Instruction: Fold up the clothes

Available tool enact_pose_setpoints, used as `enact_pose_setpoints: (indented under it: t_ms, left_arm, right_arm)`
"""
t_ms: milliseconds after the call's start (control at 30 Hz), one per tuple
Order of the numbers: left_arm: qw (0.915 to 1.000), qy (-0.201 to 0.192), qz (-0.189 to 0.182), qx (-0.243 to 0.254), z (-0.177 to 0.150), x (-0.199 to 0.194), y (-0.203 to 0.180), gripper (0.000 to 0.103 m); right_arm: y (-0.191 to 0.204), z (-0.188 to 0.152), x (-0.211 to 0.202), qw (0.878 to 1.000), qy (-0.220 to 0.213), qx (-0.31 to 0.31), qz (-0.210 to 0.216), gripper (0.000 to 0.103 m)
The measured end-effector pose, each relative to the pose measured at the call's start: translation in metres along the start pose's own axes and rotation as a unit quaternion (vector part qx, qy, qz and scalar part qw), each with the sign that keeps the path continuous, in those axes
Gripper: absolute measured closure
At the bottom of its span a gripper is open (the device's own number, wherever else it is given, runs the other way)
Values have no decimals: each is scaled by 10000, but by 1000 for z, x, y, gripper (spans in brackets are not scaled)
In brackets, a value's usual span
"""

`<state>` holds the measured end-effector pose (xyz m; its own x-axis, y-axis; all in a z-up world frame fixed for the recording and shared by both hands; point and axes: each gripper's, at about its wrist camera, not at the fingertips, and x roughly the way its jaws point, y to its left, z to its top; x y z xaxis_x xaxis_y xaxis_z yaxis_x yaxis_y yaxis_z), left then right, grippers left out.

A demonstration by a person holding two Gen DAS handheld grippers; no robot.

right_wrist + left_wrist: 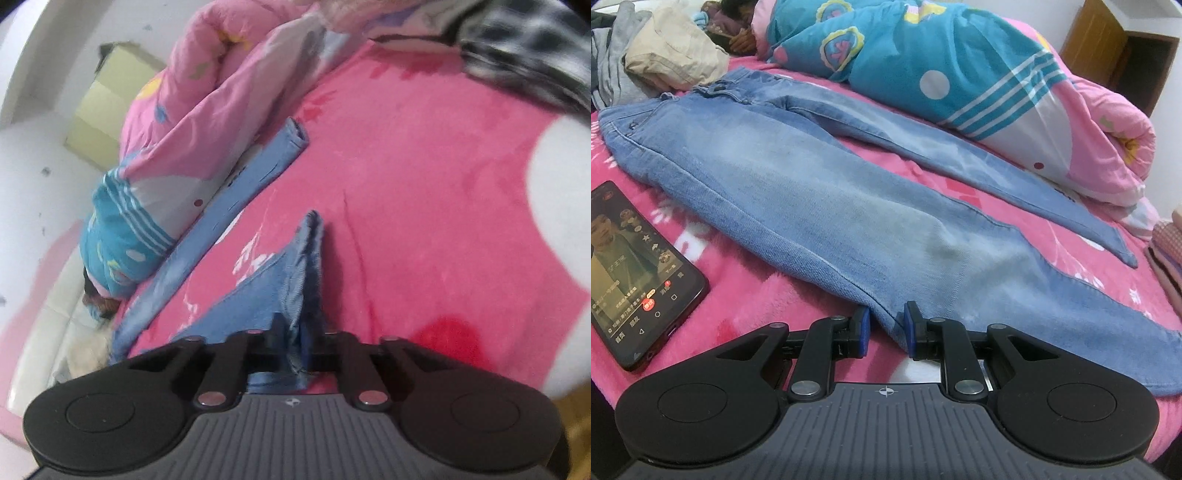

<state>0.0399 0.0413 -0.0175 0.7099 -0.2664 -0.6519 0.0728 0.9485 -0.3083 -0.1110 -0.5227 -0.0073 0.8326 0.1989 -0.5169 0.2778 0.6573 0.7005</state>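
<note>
Clearly the jeans (798, 192) lie flat on the pink blanket (746, 295), waistband away toward a pile of clothes (665, 48), the 2 legs spread apart in a V with the far leg running along a rolled quilt (960, 74). A phone (635, 273) rests just beside the near leg.

The left gripper (885, 325) has its jaws parted on either side of the near leg's edge seam, the denim sitting between the blue pads (863, 325) but not yet pinched as far as I can judge. The right gripper (295, 339) is clenched on the near leg's hem (295, 354), which bunches and lifts into a ridge; that view is blurred.

Denim like this likely handles heavy and limp rather than stiff: it should drape, not hold a shape, and its rough weave should resist slipping. Thick seams and hems look like the surest places to grip, since a single layer mid-leg would just tent. Holding 2 points along 1 leg should carry it over the other without sagging.
</note>
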Motion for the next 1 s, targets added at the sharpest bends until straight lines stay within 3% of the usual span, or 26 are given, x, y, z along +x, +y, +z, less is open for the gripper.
enact_pose_setpoints:
  t_ms: [100,233,400,467,533,633,733,867,967,1000]
  left_arm:
    - [9999,83,-72,-34,-1,-4,3,85]
    - [9996,194,-166,-77,-2,-9,7,85]
    - [9990,333,-285,-131,-3,-15,13,84]
    - [9986,389,-332,-152,-3,-17,15,80]
    - [9982,396,-412,-160,-5,-27,18,75]
    - [9984,260,-483,-137,-7,-46,23,74]
    - [9985,73,-526,-124,-5,-57,27,74]
    - [9985,-143,-530,-17,5,-52,23,74]
    - [9975,-181,-657,207,13,-36,13,74]
    - [9967,-191,-737,286,15,-32,10,74]
  right_arm:
    - [19,1,-19,9997,-127,-151,-147,100]
    - [4,-2,-16,9962,93,-113,-863,101]
    - [-3,-9,-10,9900,57,-116,-1404,101]
    - [17,-9,-17,9714,-285,-701,-2250,99]
    - [40,-9,-26,9568,-612,-1205,-2576,99]
    - [83,-14,-16,9627,-702,-1829,-1865,99]
    - [138,-40,33,9576,-272,-2717,-921,99]
    - [194,-97,122,9321,772,-3534,190,99]
    - [209,-132,162,9048,1054,-4119,225,99]
    - [203,-136,162,9007,1038,-4216,149,99]
